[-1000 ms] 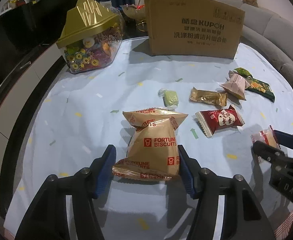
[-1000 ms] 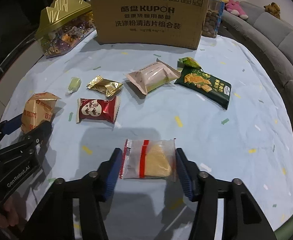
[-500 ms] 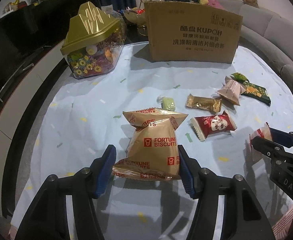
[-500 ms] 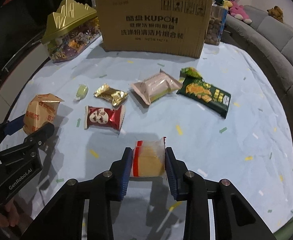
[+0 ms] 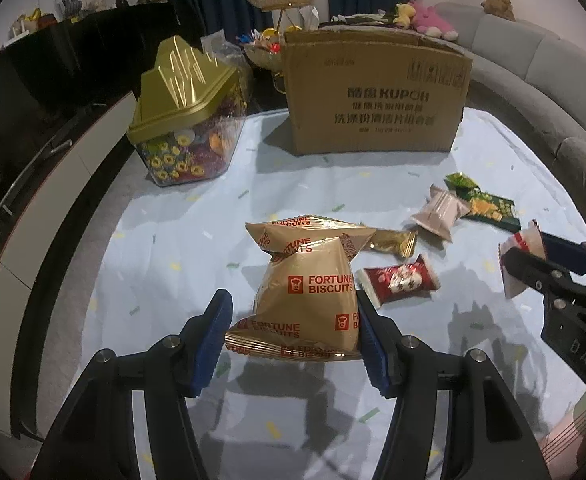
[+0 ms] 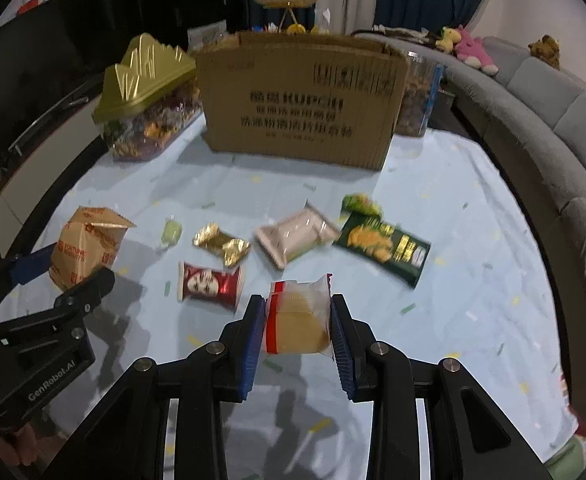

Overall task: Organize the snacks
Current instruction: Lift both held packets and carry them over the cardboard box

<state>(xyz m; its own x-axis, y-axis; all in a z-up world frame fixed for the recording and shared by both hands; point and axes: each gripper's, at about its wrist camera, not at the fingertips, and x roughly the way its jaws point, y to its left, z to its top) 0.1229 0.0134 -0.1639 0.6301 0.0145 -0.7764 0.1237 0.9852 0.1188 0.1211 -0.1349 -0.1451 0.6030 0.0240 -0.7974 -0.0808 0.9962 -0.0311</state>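
Observation:
My left gripper (image 5: 293,320) is shut on a gold "Fortune Biscuits" bag (image 5: 309,288) and holds it upright above the pale blue tablecloth (image 5: 173,240). My right gripper (image 6: 297,328) is shut on a clear packet with a red stripe (image 6: 297,320) that holds a yellow pastry, also off the cloth. The right wrist view shows the left gripper (image 6: 53,276) with its bag (image 6: 85,248) at the left edge. In the left wrist view the right gripper (image 5: 533,264) and its packet (image 5: 521,248) show at the right edge.
On the cloth lie a red packet (image 6: 209,286), a gold wrapper (image 6: 221,242), a small green candy (image 6: 171,232), a pink packet (image 6: 297,236) and a dark green packet (image 6: 385,246). Behind them stand a cardboard box (image 6: 301,104) and a gold-lidded candy jar (image 6: 149,92). A grey sofa (image 6: 553,140) curves along the right.
The right gripper's jaws closed on the clear packet, which lay flat on the cloth. Both grippers then rose with their packets, and the table now looks farther away.

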